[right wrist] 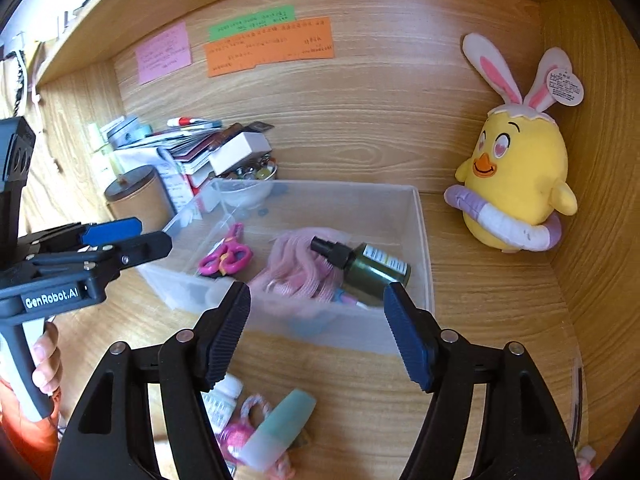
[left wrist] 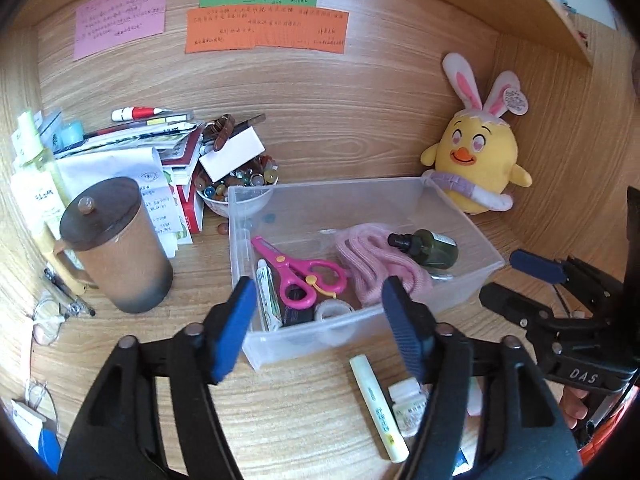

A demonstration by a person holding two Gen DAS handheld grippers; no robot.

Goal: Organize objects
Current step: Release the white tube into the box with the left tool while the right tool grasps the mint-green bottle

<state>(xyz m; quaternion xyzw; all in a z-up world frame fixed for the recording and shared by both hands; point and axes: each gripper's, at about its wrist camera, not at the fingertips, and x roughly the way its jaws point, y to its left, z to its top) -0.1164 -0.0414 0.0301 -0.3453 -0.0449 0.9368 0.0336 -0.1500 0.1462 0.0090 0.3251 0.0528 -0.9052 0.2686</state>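
Observation:
A clear plastic bin (left wrist: 452, 208) (right wrist: 420, 240) stands on the wooden desk. It holds pink scissors (left wrist: 298, 274) (right wrist: 226, 258), a pink knitted cloth (left wrist: 372, 264) (right wrist: 298, 270), a dark green spray bottle (left wrist: 430, 248) (right wrist: 366, 266), a small tube (left wrist: 267, 296) and a tape roll (left wrist: 332, 310). My left gripper (left wrist: 320, 328) is open and empty, just above the bin's front wall. My right gripper (right wrist: 316, 332) is open and empty, in front of the bin. A pale yellow stick (left wrist: 378, 400) and a small white bottle (left wrist: 408, 404) (right wrist: 222, 400) lie on the desk in front of the bin, with a teal tube (right wrist: 280, 428) and a pink item (right wrist: 236, 436).
A yellow chick plush (left wrist: 476, 160) (right wrist: 516, 184) sits in the back right corner. A brown lidded jug (left wrist: 120, 248), a stack of papers and books (left wrist: 152, 152) and a bowl of beads (left wrist: 236, 188) stand to the left. Coloured notes (left wrist: 264, 30) hang on the back wall.

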